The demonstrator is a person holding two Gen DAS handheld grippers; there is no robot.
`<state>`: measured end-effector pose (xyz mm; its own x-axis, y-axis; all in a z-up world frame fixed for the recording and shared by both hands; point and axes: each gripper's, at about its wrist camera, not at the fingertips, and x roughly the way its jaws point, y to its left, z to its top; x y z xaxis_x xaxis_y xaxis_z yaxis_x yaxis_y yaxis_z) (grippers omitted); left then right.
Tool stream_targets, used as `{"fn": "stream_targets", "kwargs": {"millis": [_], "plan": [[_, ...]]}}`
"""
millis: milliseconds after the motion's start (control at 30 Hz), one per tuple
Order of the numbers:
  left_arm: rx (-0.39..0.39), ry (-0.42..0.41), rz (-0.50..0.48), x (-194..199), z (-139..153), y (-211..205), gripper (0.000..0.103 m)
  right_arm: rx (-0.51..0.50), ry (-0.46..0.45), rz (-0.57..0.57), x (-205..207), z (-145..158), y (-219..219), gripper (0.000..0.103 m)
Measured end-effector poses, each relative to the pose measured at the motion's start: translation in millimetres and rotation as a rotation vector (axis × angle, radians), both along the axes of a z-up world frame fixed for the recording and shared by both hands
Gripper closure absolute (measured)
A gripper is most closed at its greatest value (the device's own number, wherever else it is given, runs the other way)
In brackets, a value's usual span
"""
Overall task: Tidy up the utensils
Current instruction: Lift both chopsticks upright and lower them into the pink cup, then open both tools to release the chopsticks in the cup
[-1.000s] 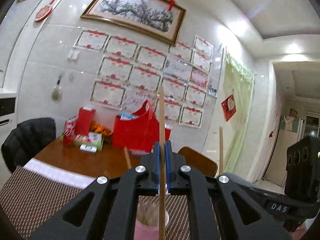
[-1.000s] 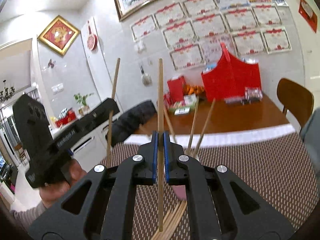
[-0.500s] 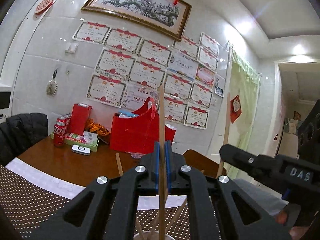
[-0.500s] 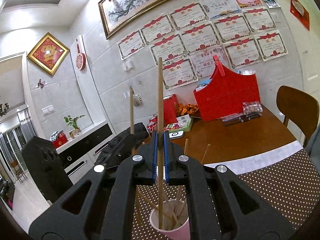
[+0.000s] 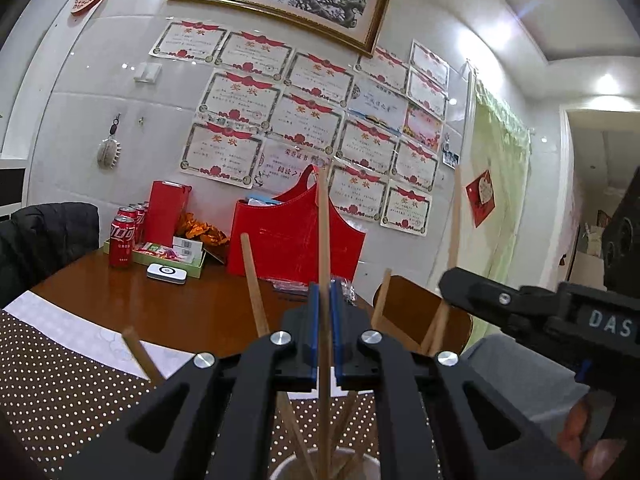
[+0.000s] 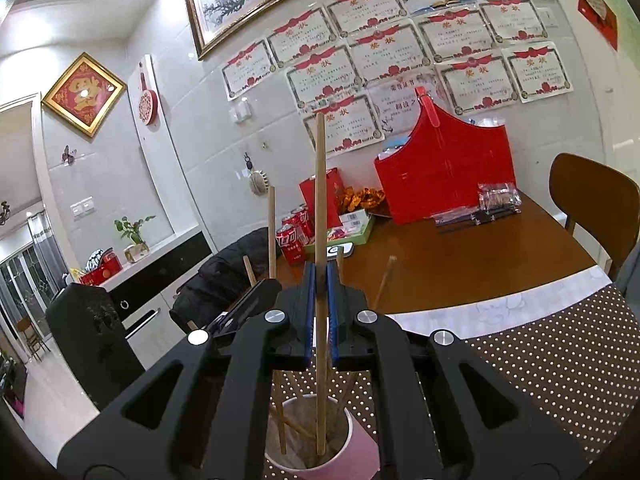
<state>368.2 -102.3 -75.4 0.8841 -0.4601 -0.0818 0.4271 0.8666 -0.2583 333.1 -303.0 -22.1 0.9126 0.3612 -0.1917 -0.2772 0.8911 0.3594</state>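
My left gripper (image 5: pixel 325 320) is shut on an upright wooden chopstick (image 5: pixel 323 232) whose lower end dips into a pink cup (image 5: pixel 280 472) right below. My right gripper (image 6: pixel 320 312) is shut on another upright chopstick (image 6: pixel 320 200), its tip inside the same pink cup (image 6: pixel 360 452). Several chopsticks lean in the cup. The right gripper (image 5: pixel 520 304) shows in the left wrist view with its chopstick (image 5: pixel 454 216). The left gripper body (image 6: pixel 248 304) and its chopstick (image 6: pixel 272 232) show in the right wrist view.
The cup stands on a brown dotted placemat (image 6: pixel 560 360) on a wooden table (image 5: pixel 160 304). At the back are a red basket (image 5: pixel 292 236), cola cans (image 5: pixel 122 240), a green tray and a white device. A wooden chair (image 6: pixel 592 196) stands at the right.
Both grippers have lowered and come together over the cup. Both chopstick tips now sit inside the cup.
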Motion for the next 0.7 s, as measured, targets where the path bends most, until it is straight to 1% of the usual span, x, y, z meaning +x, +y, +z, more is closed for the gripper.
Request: {"fn": "stream_targets", "kwargs": {"millis": [100, 167, 200, 233, 267, 300, 333, 367, 400, 467, 500, 567, 633, 700], "plan": [[0.011, 0.008, -0.004, -5, -5, 1, 0.097, -0.015, 0.012, 0.006, 0, -5, 3, 0.097], [0.017, 0.023, -0.005, -8, -7, 4, 0.094, -0.024, 0.025, 0.011, 0, -8, 6, 0.096], [0.018, 0.027, -0.003, -9, -8, 4, 0.081, -0.024, 0.033, 0.012, -1, -9, 6, 0.096], [0.016, 0.036, 0.005, -11, -8, 6, 0.075, -0.023, 0.042, 0.014, -2, -10, 6, 0.095], [0.014, 0.045, 0.007, -12, -8, 9, 0.072, -0.02, 0.049, 0.013, -5, -11, 6, 0.093], [0.014, 0.049, 0.009, -14, -7, 10, 0.065, -0.016, 0.051, 0.008, -7, -11, 5, 0.074], [0.013, 0.052, 0.022, -17, -6, 13, 0.055, -0.01, 0.049, 0.002, -11, -10, 3, 0.031], [0.009, 0.053, 0.034, -20, -3, 16, 0.05, 0.0, 0.04, -0.005, -15, -9, 1, 0.017], [0.005, 0.055, 0.042, -23, 0, 19, 0.043, 0.012, 0.017, -0.016, -22, -7, -1, 0.013], [0.008, 0.055, 0.05, -30, 6, 24, 0.036, 0.015, 0.009, -0.03, -30, -2, -4, 0.012], [0.012, 0.055, 0.056, -34, 9, 26, 0.03, 0.018, 0.012, -0.037, -34, 1, -6, 0.007], [0.034, 0.045, 0.077, -46, 19, 31, 0.027, 0.021, 0.007, -0.06, -43, 6, -10, 0.006], [0.074, 0.041, 0.095, -56, 27, 34, 0.021, 0.015, 0.015, -0.085, -51, 10, -12, 0.006], [0.111, 0.05, 0.117, -65, 34, 36, 0.02, 0.01, 0.033, -0.104, -60, 12, -13, 0.006]]}}
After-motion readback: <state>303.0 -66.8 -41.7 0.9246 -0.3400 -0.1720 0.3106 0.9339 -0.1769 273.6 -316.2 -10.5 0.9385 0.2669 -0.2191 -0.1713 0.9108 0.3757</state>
